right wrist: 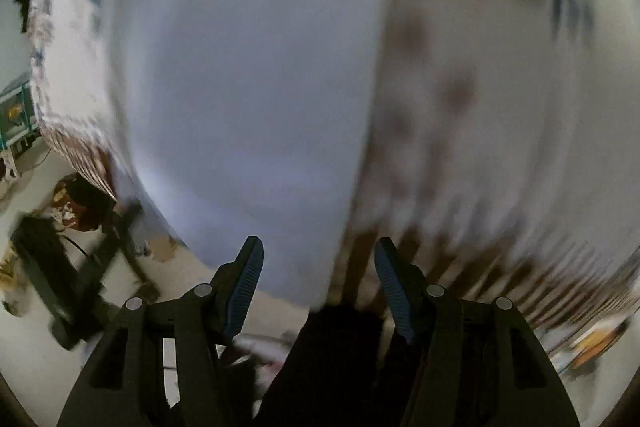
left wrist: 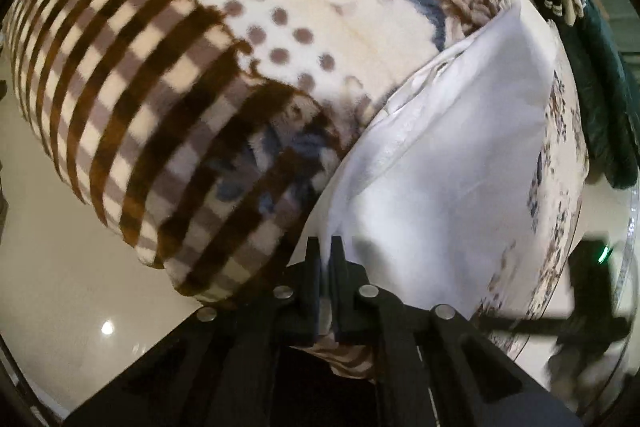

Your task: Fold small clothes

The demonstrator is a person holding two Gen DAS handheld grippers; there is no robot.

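Note:
A white garment [left wrist: 452,147] lies on a patterned blanket [left wrist: 168,75] that covers the table. My left gripper [left wrist: 326,247] is shut on the garment's near left edge, with white cloth pinched between the black fingers. In the blurred right wrist view the same white garment [right wrist: 248,75] fills the middle, on the blanket [right wrist: 500,107]. My right gripper [right wrist: 318,259] is open just above the garment's near edge, with its blue-padded fingers apart and nothing between them.
The blanket hangs over the table edge above a pale shiny floor [left wrist: 80,267]. Dark green cloth [left wrist: 604,99] lies at the far right. A dark stand [right wrist: 72,279] and clutter sit on the floor at the left of the right wrist view.

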